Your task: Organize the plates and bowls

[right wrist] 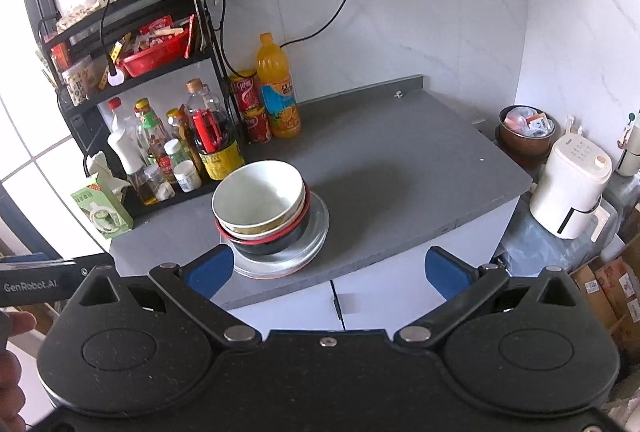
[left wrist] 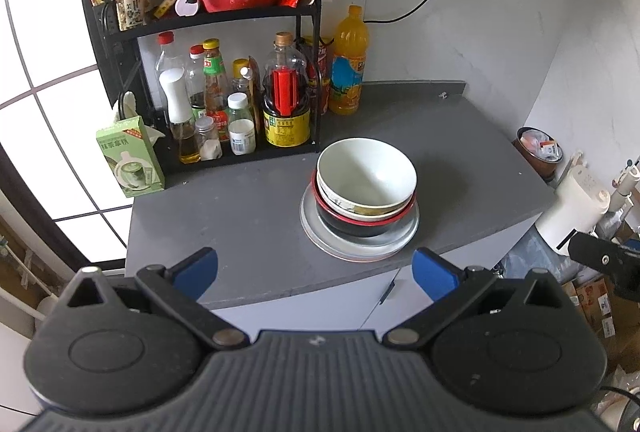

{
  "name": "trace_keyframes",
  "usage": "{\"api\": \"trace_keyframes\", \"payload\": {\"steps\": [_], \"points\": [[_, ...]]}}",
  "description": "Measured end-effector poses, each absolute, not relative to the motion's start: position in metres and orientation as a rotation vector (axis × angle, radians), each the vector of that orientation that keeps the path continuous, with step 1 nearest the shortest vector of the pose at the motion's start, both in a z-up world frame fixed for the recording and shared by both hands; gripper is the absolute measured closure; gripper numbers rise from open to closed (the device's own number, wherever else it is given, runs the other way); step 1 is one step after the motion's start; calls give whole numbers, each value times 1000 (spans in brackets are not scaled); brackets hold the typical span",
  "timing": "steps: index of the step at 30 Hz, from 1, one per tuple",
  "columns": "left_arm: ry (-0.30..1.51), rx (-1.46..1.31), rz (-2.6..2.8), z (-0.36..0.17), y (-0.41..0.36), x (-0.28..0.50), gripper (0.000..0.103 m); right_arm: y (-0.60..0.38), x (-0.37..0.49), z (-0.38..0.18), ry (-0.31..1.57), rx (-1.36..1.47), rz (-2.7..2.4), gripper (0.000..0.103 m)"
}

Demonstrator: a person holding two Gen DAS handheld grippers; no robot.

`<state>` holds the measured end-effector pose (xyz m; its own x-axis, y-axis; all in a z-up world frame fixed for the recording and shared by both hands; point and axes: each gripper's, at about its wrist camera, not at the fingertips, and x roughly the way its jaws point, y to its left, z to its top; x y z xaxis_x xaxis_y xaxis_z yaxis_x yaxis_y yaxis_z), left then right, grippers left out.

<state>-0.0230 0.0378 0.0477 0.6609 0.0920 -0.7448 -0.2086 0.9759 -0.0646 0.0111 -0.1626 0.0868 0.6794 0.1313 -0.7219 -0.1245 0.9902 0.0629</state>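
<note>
We list one grey counter [left wrist: 440,136]. On it: a black rack [left wrist: 132,80] of bottles, a green carton [left wrist: 130,156], an orange bottle [left wrist: 350,64], red cans [right wrist: 250,104], a plate [left wrist: 320,232] bearing stacked bowls [left wrist: 368,176].

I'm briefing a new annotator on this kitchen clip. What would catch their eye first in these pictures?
Probably the stack of bowls near the counter's front edge: a white bowl nested in others, the lowest black with a red rim, on a pale plate. Next, the orange juice bottle by the back wall, beside the black rack crowded with condiment bottles. Both the left gripper and right gripper hang open, holding nothing.
</note>
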Motion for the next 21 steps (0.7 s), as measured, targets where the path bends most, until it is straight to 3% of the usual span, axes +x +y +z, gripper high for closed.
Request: {"api": "trace_keyframes", "payload": {"steps": [21], "points": [[838,-136,144,52,34,-24,0,-163,10,89,832,-10,152,0]]}}
